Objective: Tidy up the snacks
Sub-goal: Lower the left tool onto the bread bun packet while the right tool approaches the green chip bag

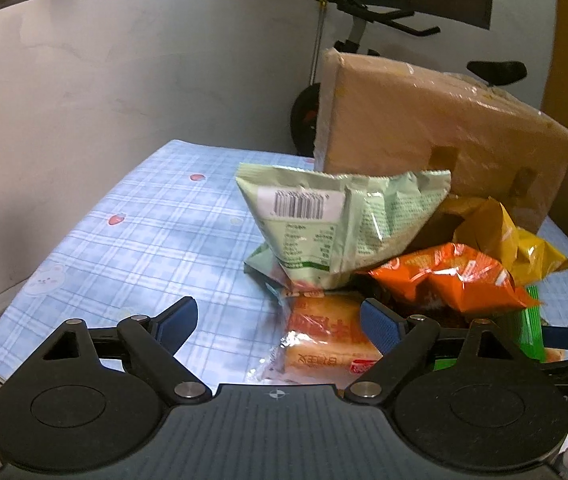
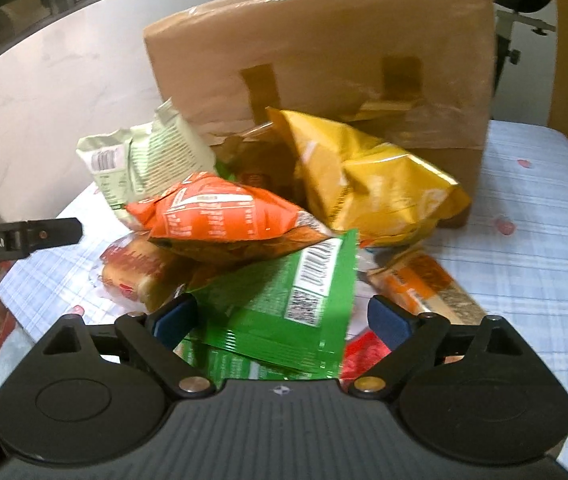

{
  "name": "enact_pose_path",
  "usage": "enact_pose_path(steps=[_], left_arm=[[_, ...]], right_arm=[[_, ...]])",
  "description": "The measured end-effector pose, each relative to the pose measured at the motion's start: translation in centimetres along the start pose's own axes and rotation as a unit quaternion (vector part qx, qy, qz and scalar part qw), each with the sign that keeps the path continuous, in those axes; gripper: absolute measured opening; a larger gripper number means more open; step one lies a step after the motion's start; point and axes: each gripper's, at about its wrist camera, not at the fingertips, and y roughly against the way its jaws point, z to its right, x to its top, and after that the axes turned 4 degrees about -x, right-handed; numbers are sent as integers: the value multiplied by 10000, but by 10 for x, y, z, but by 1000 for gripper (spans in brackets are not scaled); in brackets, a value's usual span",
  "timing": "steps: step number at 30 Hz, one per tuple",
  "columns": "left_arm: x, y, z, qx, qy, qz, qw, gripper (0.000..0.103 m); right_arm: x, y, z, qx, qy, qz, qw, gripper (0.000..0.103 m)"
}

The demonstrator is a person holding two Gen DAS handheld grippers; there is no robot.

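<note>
box [image 2: 323, 52]: matt brown cardboard — glossy tape strips
yellow bag [image 2: 379, 184]: shiny crinkled foil
orange bag [image 2: 220, 216]: glossy plastic film
green pack [image 2: 280, 312]: glossy film
bread wrapper [image 1: 319, 340]: clear shiny plastic
tabletop [image 1: 144, 232]: smooth checked cloth — matt
fingers [image 1: 379, 326]: ribbed blue pads, matt black plastic

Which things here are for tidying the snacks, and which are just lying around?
For the job: pale green snack bag; orange crinkly packet; yellow foil bag; bright green wrapper; wrapped bread; brown cardboard box.

Just there: blue checked tablecloth; black bicycle.
</note>
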Motion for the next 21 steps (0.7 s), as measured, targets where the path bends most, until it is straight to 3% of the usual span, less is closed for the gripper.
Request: enact_pose_path(steps=[11, 14, 21], left_arm=[[-4, -12, 7, -125, -137, -211, 9996, 90], [-5, -14, 9, -149, -171, -253, 9994, 90], [-6, -19, 8, -248, -135, -366, 9989, 90]], right_arm=[[-5, -12, 2, 330, -162, -254, 9990, 94], [-6, -11, 4, 511, -241, -248, 9981, 81], [-3, 0, 7, 432, -171, -12, 9989, 68]])
